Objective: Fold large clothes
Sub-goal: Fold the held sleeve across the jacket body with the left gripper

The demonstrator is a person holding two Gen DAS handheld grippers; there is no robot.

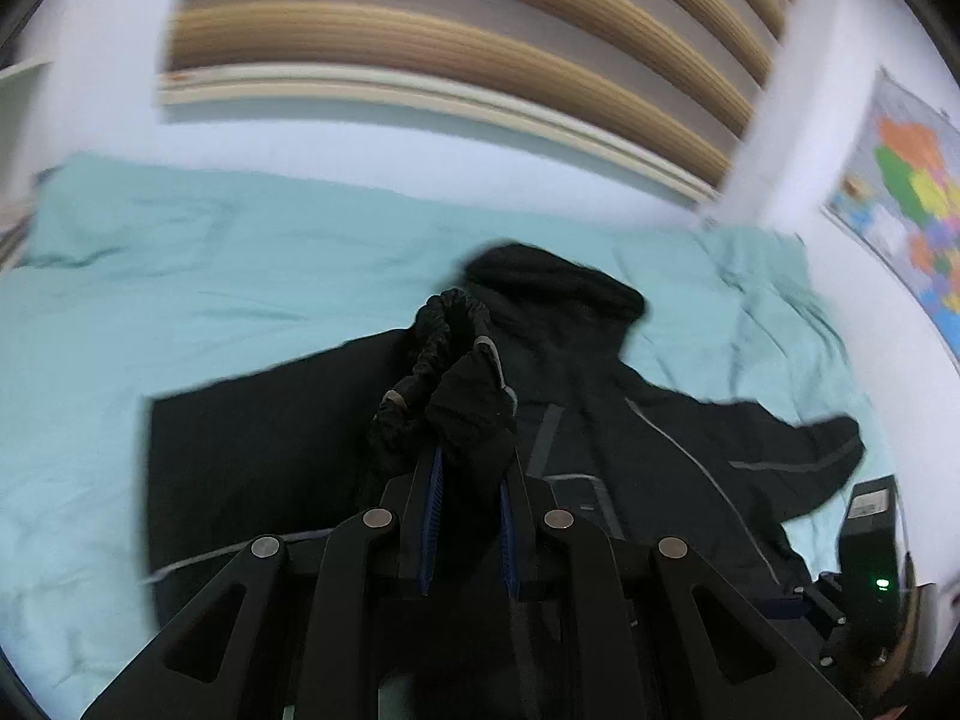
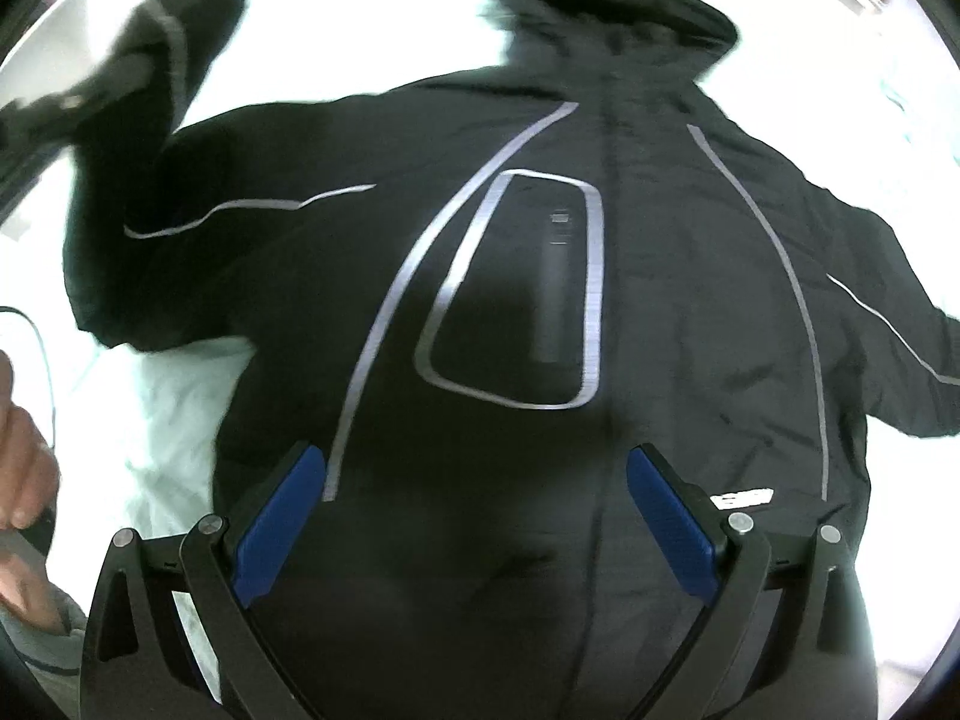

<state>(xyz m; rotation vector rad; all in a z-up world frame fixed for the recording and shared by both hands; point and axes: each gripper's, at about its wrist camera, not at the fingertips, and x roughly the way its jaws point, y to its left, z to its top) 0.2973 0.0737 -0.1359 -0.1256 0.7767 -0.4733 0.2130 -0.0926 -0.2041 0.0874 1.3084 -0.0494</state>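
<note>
Left wrist view: we see a black jacket [image 1: 600, 396] lying front-up on a pale teal bedsheet [image 1: 180, 300], collar toward the far wall, one sleeve [image 1: 822, 450] stretched out to the right. The left gripper [image 1: 471, 414] has its blue-padded fingers [image 1: 433, 492] drawn close together and clamped on the cuff [image 1: 456, 372] of the other sleeve, whose gathered elastic edge bunches above the fingertips. A black device [image 1: 870, 540] with a small green light sits at the lower right edge. A colourful map [image 1: 918, 204] hangs on the right wall; we cannot read its lettering. Wooden slats [image 1: 480, 42] run across the wall behind the bed.

Right wrist view: the right gripper [image 2: 477, 462] hangs over the lower front of the jacket [image 2: 660, 276], fingers [image 2: 282, 516] spread wide apart with nothing between them. Grey reflective piping runs down both sides of the chest and frames a chest pocket [image 2: 516, 294] with a vertical zip. A small white label [image 2: 741, 498] shows near the hem beside the right-hand finger; its print is too blurred for us to read. A bare hand [image 2: 24, 468] enters at the left edge. The sheet is overexposed to near white.
</note>
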